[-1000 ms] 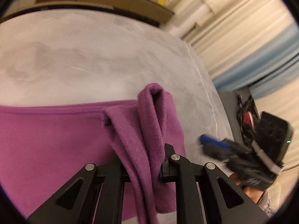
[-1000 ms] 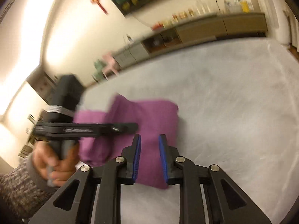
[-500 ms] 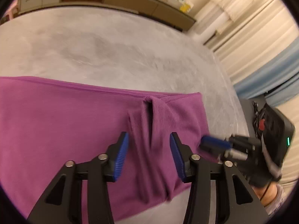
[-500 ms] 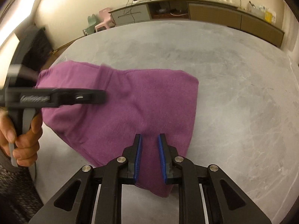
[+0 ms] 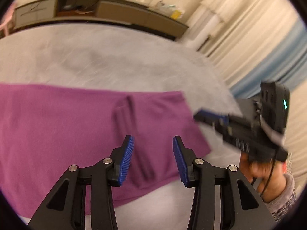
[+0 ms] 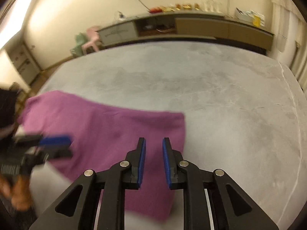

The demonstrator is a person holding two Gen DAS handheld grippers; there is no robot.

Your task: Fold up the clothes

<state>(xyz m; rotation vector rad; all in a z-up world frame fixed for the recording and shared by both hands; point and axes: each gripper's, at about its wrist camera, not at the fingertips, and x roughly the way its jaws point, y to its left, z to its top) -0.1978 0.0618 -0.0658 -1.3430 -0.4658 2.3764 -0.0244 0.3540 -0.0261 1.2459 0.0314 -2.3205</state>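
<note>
A purple garment (image 5: 67, 126) lies flat on the grey table (image 5: 96, 57), with a raised crease (image 5: 130, 118) running toward me. My left gripper (image 5: 152, 159) is open and empty, above the garment's right part. In the right wrist view the garment (image 6: 107, 130) lies left of centre. My right gripper (image 6: 153, 163) is open by a narrow gap and empty, over the garment's near right corner. The right gripper also shows in the left wrist view (image 5: 209, 115), beside the garment's right edge. The left gripper shows blurred in the right wrist view (image 6: 53, 143).
A long low cabinet (image 6: 191, 28) runs along the far wall. Striped curtains (image 5: 249, 48) hang beyond the table's right edge. A pink stool (image 6: 92, 40) stands at the back left. Bare grey table (image 6: 230, 105) lies to the right of the garment.
My left gripper let go of the bunched cloth, opened wide and pulled back. The cloth dropped flat, leaving a crease. My right gripper opened slightly and lifted.
</note>
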